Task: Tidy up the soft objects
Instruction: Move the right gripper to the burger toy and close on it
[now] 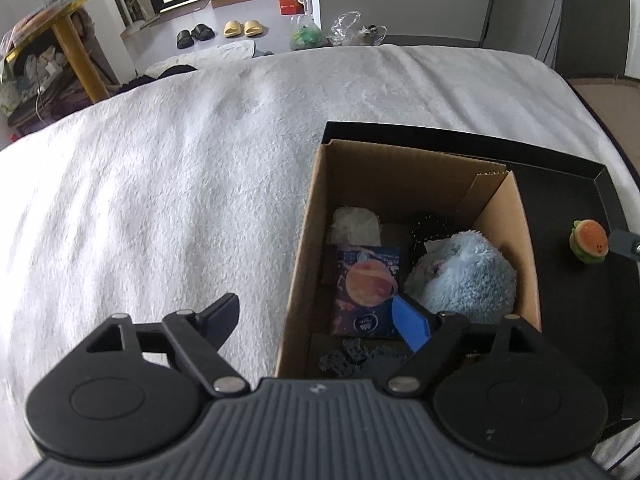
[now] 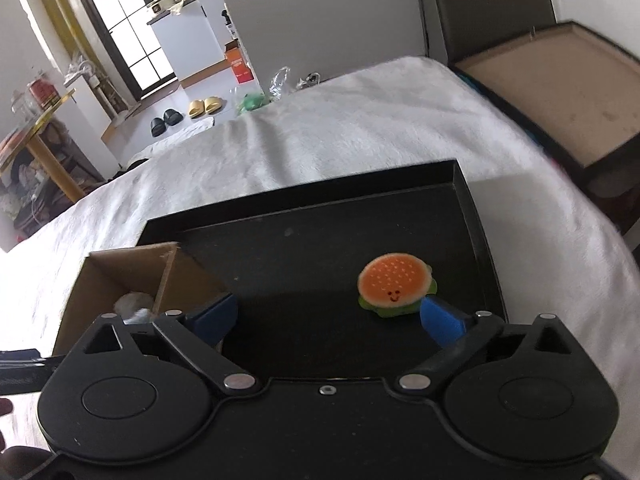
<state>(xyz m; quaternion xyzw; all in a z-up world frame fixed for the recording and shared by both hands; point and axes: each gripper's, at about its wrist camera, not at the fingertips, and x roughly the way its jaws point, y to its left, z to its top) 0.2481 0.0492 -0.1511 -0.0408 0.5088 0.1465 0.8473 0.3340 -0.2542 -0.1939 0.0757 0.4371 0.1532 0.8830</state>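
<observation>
An open cardboard box [image 1: 316, 216] stands in the left part of a black tray [image 1: 560, 188] on the bed. Inside lie a light-blue fluffy plush [image 1: 464, 276], a tissue packet with a planet picture [image 1: 366, 292], a white soft wad [image 1: 356, 224] and dark mesh pieces [image 1: 434, 224]. My left gripper [image 1: 320, 320] hovers open over the box's near left wall with nothing between its fingers. A small burger plush [image 2: 394, 288] sits on the tray [image 2: 320, 216] floor right of the box [image 2: 120, 276]. My right gripper [image 2: 328, 318] is open; the burger lies just ahead of its right fingertip [image 2: 438, 318], ungripped.
A white fluffy blanket [image 1: 180, 180] covers the bed around the tray. A brown-topped dark bench [image 2: 560, 92] stands beyond the bed's right edge. Slippers [image 1: 242, 28] and plastic bags [image 1: 344, 30] lie on the floor; a gold-edged table [image 1: 68, 20] stands at the left.
</observation>
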